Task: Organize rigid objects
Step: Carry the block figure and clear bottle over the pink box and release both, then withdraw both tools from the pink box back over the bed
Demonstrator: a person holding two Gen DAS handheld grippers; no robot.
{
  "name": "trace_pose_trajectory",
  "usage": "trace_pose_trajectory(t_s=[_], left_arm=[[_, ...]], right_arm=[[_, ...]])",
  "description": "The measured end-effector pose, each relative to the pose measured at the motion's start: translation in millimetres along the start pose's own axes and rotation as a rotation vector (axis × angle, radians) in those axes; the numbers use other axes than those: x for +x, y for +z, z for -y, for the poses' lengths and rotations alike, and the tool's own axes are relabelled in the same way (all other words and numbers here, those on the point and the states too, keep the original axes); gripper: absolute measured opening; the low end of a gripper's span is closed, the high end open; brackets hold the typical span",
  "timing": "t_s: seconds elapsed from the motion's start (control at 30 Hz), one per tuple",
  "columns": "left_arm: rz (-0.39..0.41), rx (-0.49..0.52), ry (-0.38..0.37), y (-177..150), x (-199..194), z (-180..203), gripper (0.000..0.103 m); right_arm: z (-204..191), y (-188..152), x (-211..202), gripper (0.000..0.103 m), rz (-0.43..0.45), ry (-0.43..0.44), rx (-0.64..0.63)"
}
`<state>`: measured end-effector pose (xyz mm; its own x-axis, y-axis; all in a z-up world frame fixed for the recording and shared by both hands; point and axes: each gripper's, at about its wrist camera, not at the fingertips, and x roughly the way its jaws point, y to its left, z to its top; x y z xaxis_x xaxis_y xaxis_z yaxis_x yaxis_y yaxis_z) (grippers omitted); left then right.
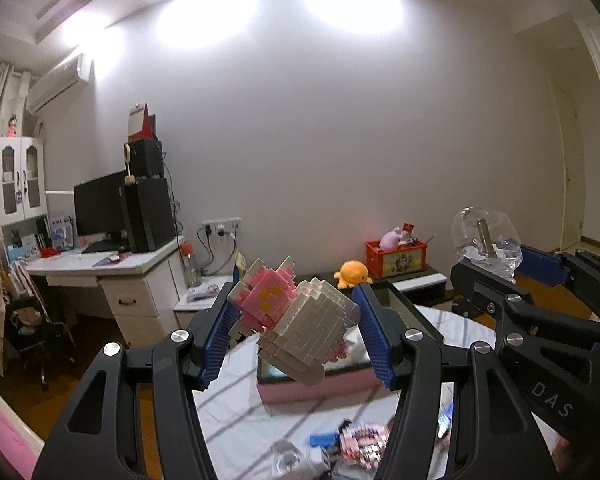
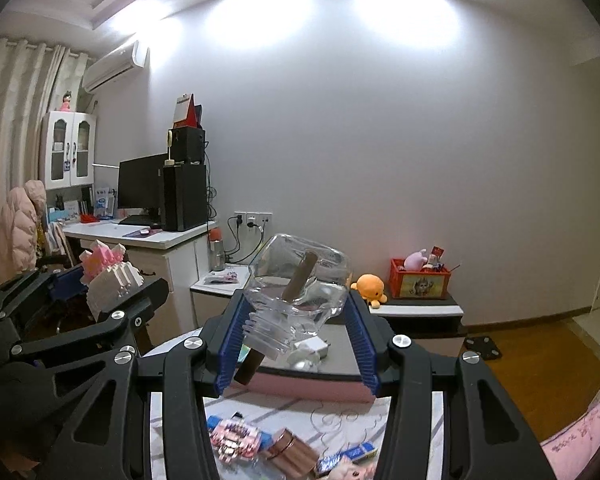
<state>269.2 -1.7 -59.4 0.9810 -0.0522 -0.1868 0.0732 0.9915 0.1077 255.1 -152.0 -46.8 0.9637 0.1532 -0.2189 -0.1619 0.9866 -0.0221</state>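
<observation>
Rigid objects are riding high above the bed: the left gripper (image 1: 296,332) is pinching a brick-built figure (image 1: 300,320), while the right gripper (image 2: 298,340) is clamping a clear glass bottle (image 2: 300,296) near its neck. The tilted glass is looking slippery on those pads, and the figure may be shedding bricks if squeezed harder.

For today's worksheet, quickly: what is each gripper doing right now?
Left gripper: shut on the brick figure.
Right gripper: shut on the clear bottle.
</observation>
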Motion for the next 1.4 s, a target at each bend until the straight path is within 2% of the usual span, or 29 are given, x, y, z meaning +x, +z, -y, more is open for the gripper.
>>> trace_pose_trajectory(t_s=[0.23,0.53,0.67,0.87,0.97,1.1,1.17,1.3,1.4], left_arm=[[0.043,0.047,0.019,12.1,32.8,3.1,0.060],[-0.009,0.103,0.007,12.4,104.4,13.5,0.060],[-0.126,0.083,-0.046,2.3,159.3,12.8,0.060],[-0.341,0.079,-0.108,-30.6,231.1,16.0,0.060],[-0.447,0.095,-0.136,-49.7,260.1,22.9,0.060],[-0.543,0.122,-0.170,-67.5,279.7,36.2,0.060],[-0.562,0.131,-0.187,-69.5,284.1,40.1,0.060],[-0.580,0.175,-0.163,-76.6,287.0,48.0,0.062],[-0.581,0.178,-0.157,-75.8,288.6,45.4,0.072]], right_arm=[[2.7,8.5,23.9,0.050,0.016,-0.008,-0.021],[15.1,8.8,87.1,0.050,-0.053,-0.024,-0.020],[23.2,4.2,128.3,0.050,-0.124,-0.024,-0.022],[35.7,-23.0,198.8,0.050,-0.305,0.011,0.006],[41.1,-42.6,222.6,0.050,-0.394,0.005,0.015],[50.5,-65.8,241.8,0.050,-0.487,-0.033,0.013],[54.4,-71.8,247.5,0.050,-0.517,-0.052,0.004],[62.1,-82.5,254.1,0.050,-0.566,-0.065,0.010],[67.5,-82.2,249.6,0.053,-0.560,-0.054,0.033]])
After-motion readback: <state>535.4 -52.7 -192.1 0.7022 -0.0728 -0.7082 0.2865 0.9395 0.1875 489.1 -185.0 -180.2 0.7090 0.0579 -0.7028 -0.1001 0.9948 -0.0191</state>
